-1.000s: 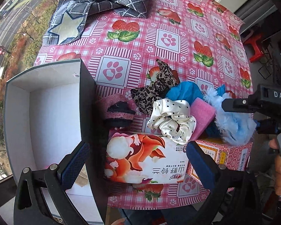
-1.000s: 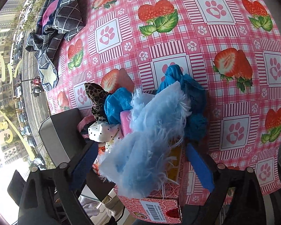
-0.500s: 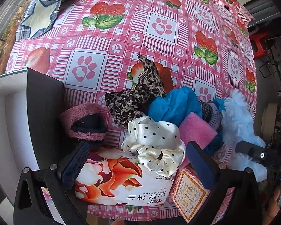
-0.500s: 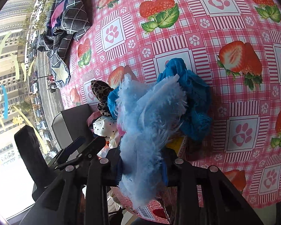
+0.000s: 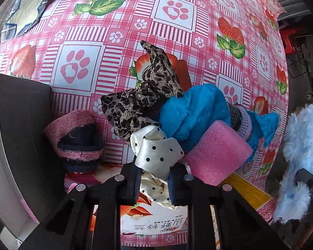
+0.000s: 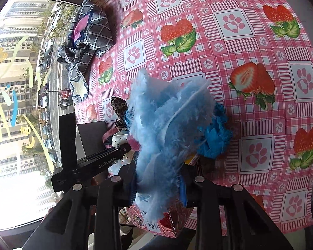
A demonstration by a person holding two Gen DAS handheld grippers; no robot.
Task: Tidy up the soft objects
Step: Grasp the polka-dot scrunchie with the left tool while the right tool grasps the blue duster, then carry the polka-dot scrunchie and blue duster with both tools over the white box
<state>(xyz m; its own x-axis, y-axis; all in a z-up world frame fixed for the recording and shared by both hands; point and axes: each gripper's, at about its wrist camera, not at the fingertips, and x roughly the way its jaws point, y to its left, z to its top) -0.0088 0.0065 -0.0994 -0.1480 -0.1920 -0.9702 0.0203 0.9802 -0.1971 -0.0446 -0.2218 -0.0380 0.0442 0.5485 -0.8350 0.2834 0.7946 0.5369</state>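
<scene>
Pink strawberry tablecloth [image 5: 119, 31] everywhere; since a second ago both grippers clamped: left gripper [image 5: 154, 184] pinches the polka-dot scrunchie [image 5: 156, 152] lower centre, right gripper [image 6: 157, 184] lifts the blue fluffy piece [image 6: 169, 125]. Sorting begins.

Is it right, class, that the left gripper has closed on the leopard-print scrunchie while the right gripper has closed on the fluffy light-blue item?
Not quite. The left gripper is shut on the white polka-dot scrunchie, as the left wrist view shows; the leopard-print scrunchie lies untouched behind it. The rest holds: the right gripper is shut on the fluffy light-blue item.
</scene>
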